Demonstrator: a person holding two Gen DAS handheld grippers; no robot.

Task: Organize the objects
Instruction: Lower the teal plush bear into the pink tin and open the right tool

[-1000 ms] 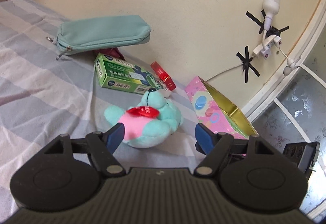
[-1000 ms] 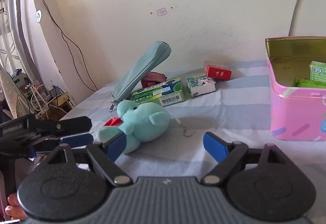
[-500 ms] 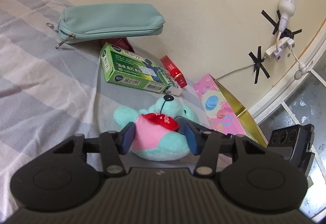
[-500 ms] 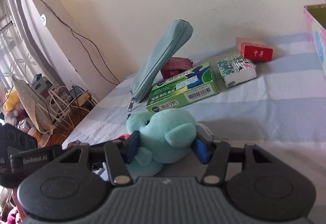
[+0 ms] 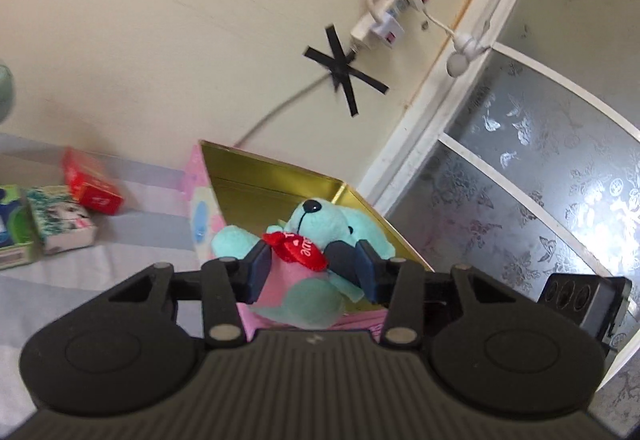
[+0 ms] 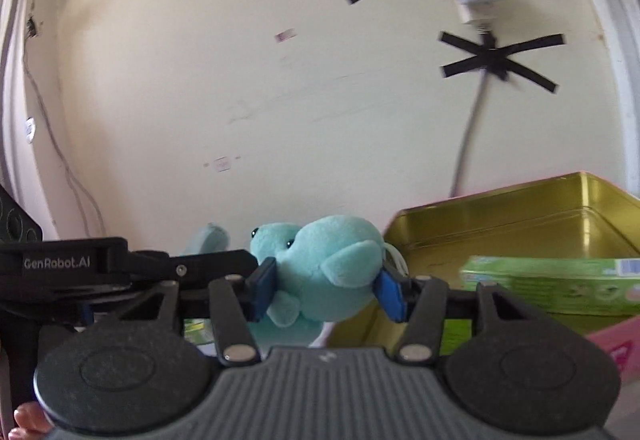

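Note:
Both grippers hold one teal plush toy point(image 5: 320, 228) with a pink belly and a red heart. My left gripper point(image 5: 312, 272) is shut on its body. My right gripper point(image 6: 326, 290) is shut on its head, seen from behind point(image 6: 332, 264). The toy hangs in the air at the near rim of the open pink tin point(image 5: 200, 208) with a gold inside point(image 6: 520, 224). A green box point(image 6: 552, 286) lies in the tin. The left gripper's body point(image 6: 120, 268) shows at the left of the right wrist view.
A red box point(image 5: 90, 184), a patterned white-green box point(image 5: 60, 220) and a green box point(image 5: 12, 236) lie on the striped sheet left of the tin. The wall with taped cables and a power strip point(image 5: 384, 20) is close behind. A frosted window point(image 5: 540, 180) stands to the right.
Both grippers closed on the plush toy on the bed, then lifted it and carried it right to the tin's rim. The views now tilt up toward the wall.

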